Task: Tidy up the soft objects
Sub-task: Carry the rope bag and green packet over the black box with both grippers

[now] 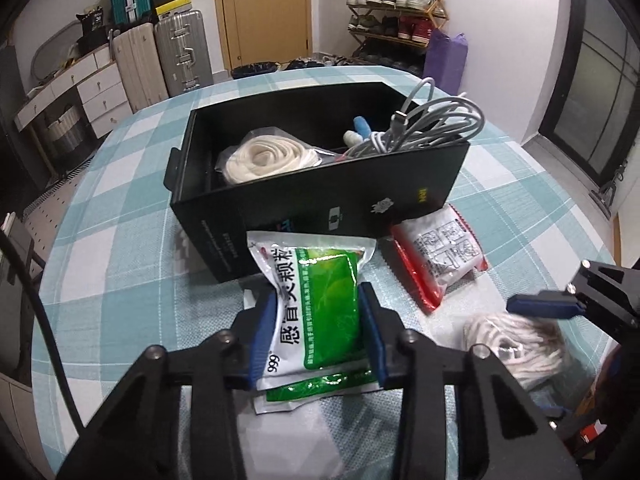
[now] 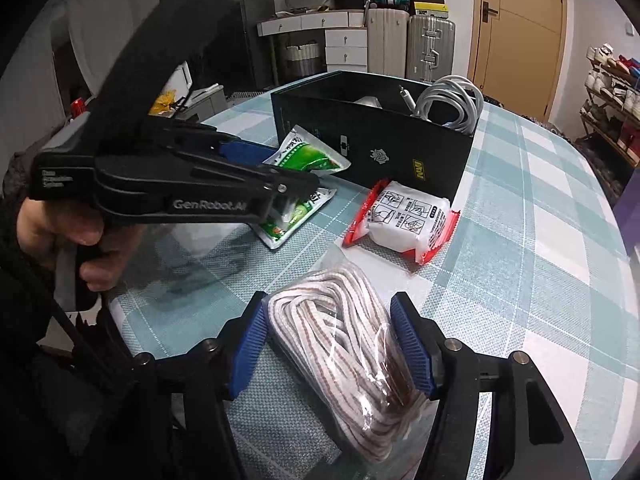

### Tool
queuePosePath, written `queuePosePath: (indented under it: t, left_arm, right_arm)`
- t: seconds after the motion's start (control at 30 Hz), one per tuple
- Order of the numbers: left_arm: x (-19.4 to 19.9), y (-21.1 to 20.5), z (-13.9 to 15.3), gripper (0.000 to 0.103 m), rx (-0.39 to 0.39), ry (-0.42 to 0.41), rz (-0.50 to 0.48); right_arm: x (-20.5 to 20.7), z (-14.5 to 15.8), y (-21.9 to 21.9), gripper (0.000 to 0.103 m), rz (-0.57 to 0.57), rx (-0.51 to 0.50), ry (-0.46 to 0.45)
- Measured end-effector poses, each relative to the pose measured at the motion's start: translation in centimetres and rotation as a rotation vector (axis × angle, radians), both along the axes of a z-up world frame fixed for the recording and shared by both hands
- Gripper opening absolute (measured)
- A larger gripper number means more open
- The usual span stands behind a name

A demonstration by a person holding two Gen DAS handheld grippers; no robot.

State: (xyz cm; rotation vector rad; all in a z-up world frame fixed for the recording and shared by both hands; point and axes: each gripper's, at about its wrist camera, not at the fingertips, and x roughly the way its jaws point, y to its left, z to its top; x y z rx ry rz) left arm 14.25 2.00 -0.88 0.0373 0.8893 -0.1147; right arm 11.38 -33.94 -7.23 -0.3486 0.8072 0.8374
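Observation:
My left gripper point(image 1: 318, 330) is shut on a green and white medicine pouch point(image 1: 316, 316) and holds it just in front of the black box point(image 1: 320, 204); a second green pouch point(image 1: 304, 394) lies under it. The box holds a bagged cream rope coil point(image 1: 266, 158) and grey cables point(image 1: 424, 128). My right gripper point(image 2: 336, 344) is closed around a bagged striped rope bundle point(image 2: 344, 352) on the table, pads touching its sides. A red and white packet point(image 2: 404, 220) lies between the bundle and the box.
The table has a teal checked cloth point(image 1: 132, 240). A clear plastic bag point(image 2: 200, 236) lies under the left gripper. Suitcases, drawers, a door and a shoe rack point(image 1: 394, 12) stand beyond the table.

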Motion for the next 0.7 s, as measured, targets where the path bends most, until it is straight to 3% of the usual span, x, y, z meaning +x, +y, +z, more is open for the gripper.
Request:
queuePosePath:
  t: [0.23, 0.47, 0.53, 0.63, 0.7]
  left_arm:
    - [-0.6, 0.2, 0.7, 0.035, -0.019, -0.015, -0.001]
    - [-1.3, 0.7, 1.9, 0.035, -0.056, -0.037, 0.000]
    - [-1.5, 0.9, 2.1, 0.035, -0.058, -0.042, -0.001]
    - [-1.8, 1.0, 2.5, 0.035, -0.064, -0.049, 0.002]
    - [-1.9, 1.1, 2.6, 0.035, -0.066, -0.052, 0.005]
  right_arm:
    - [0.6, 0.2, 0.4, 0.083, -0.006, -0.048, -0.020]
    - [1.4, -1.0, 0.7, 0.084, -0.018, -0.092, 0.019]
    - [1.4, -1.1, 0.7, 0.080, -0.012, -0.080, 0.023]
    - [1.1, -1.1, 0.8, 0.063, 0.011, -0.073, 0.021]
    - [1.0, -1.1, 0.9, 0.058, 0.018, -0.077, 0.010]
